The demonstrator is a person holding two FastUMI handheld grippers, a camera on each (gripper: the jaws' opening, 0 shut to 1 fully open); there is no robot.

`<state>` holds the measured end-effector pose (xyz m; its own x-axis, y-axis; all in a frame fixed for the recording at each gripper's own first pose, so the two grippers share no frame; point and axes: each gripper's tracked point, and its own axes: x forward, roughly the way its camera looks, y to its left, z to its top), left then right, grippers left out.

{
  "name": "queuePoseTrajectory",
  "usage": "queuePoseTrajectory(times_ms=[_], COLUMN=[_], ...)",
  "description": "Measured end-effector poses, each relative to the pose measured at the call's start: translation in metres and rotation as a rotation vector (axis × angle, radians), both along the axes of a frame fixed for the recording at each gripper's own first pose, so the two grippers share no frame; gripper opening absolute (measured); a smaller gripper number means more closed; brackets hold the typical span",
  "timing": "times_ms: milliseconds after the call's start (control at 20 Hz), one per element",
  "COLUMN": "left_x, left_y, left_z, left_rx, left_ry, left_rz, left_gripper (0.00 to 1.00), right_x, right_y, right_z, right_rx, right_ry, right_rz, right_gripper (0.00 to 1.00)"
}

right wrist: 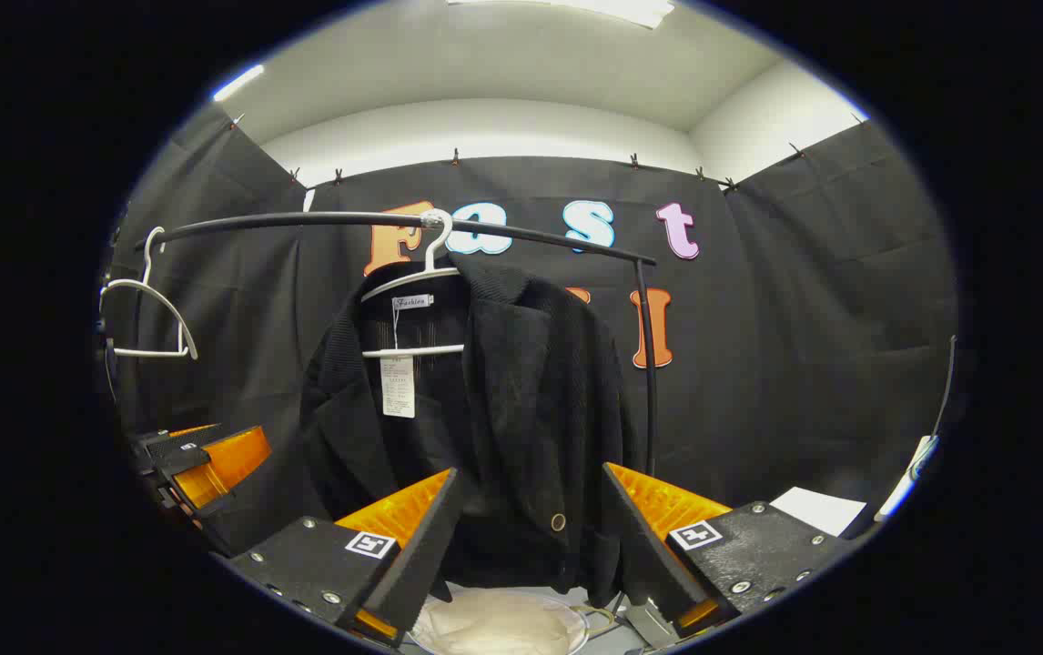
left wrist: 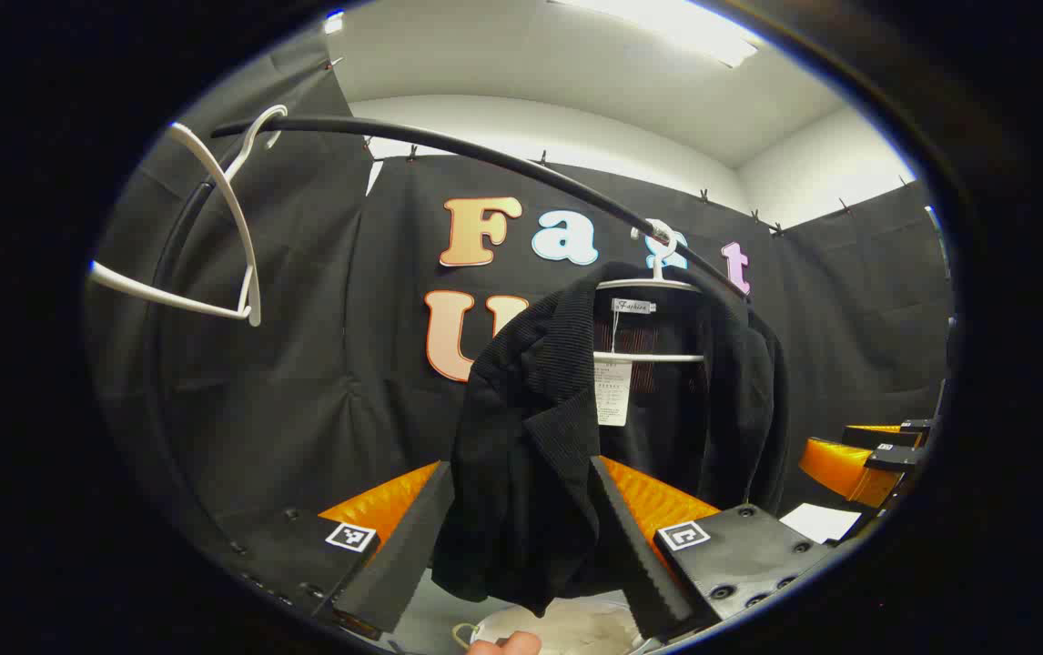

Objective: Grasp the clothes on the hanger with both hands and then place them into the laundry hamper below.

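Both tools are closing in on the hanging jacket

The black jacket (left wrist: 576, 428) is hanging on its white hanger (right wrist: 414, 309) from the rail (right wrist: 394, 221), ungrasped. The left tool (left wrist: 521, 546) and right tool (right wrist: 531, 537) are spread apart. The hamper (right wrist: 494, 623) is waiting below. The left gripper view is catching a bare spare hanger (left wrist: 221, 227) close up.

Black cloth walls (right wrist: 804, 300); white ceiling (right wrist: 485, 82) with strip light (left wrist: 667, 23); black clothes rail (right wrist: 303, 219).
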<state>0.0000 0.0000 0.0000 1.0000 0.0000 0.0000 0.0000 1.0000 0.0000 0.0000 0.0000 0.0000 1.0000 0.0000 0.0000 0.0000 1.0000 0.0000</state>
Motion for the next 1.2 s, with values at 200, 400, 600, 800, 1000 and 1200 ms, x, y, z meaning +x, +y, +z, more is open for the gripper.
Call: queuePoseTrajectory(times_ms=[200, 400, 600, 800, 1000, 1200], left_x=[0.003, 0.004, 0.003, 0.005, 0.007, 0.011], left_y=[-0.001, -0.002, -0.002, -0.003, -0.001, -0.003], left_z=[-0.002, -0.001, 0.0, -0.002, -0.002, -0.003], left_rx=[-0.001, 0.006, 0.01, 0.001, 0.004, -0.002], left_ry=[0.005, 0.003, 0.002, 0.009, 0.008, 0.014], left_rz=[-0.001, -0.002, -0.005, -0.005, 0.0, -0.01], left_gripper=[0.96, 0.97, 0.93, 0.93, 0.96, 0.96], right_x=[-0.001, 0.001, 0.004, 0.005, 0.007, 0.008], right_y=[0.0, -0.002, -0.003, 0.0, -0.001, 0.0], right_z=[-0.001, -0.001, -0.002, -0.001, -0.001, 0.001], right_rx=[0.007, 0.005, 0.012, 0.007, 0.004, 0.001], right_ry=[-0.001, -0.001, 0.001, 0.0, 0.0, -0.005], right_rz=[0.0, -0.003, -0.003, 0.004, 0.004, 0.005], right_gripper=[0.93, 1.0, 1.0, 1.0, 0.9, 1.0])
